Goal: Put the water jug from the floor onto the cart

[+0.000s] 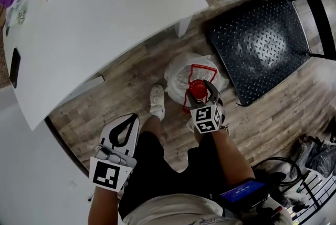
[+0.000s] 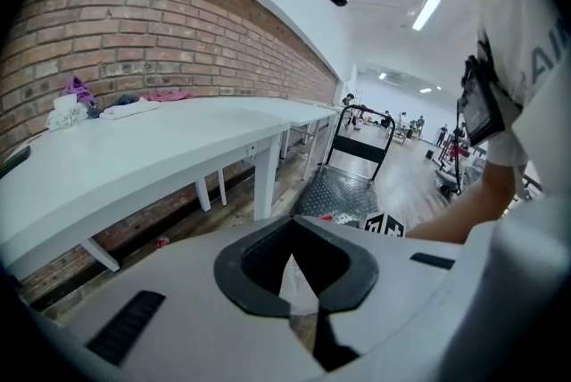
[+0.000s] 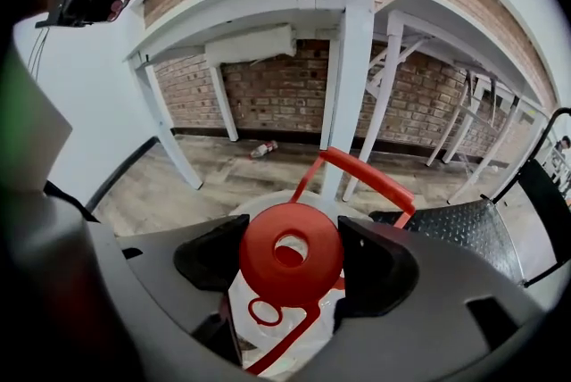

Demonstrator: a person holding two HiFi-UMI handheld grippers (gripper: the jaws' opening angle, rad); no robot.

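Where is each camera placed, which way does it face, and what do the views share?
Head view: on the person's head, facing steeply down at the water jug and cart; legs, left gripper, right gripper show.
Left gripper view: on that gripper, facing along its shut jaws toward tables and cart; the person's torso shows.
Right gripper view: on that gripper, facing down at the jug's red cap between its open jaws.
Shared: all three show the cart.
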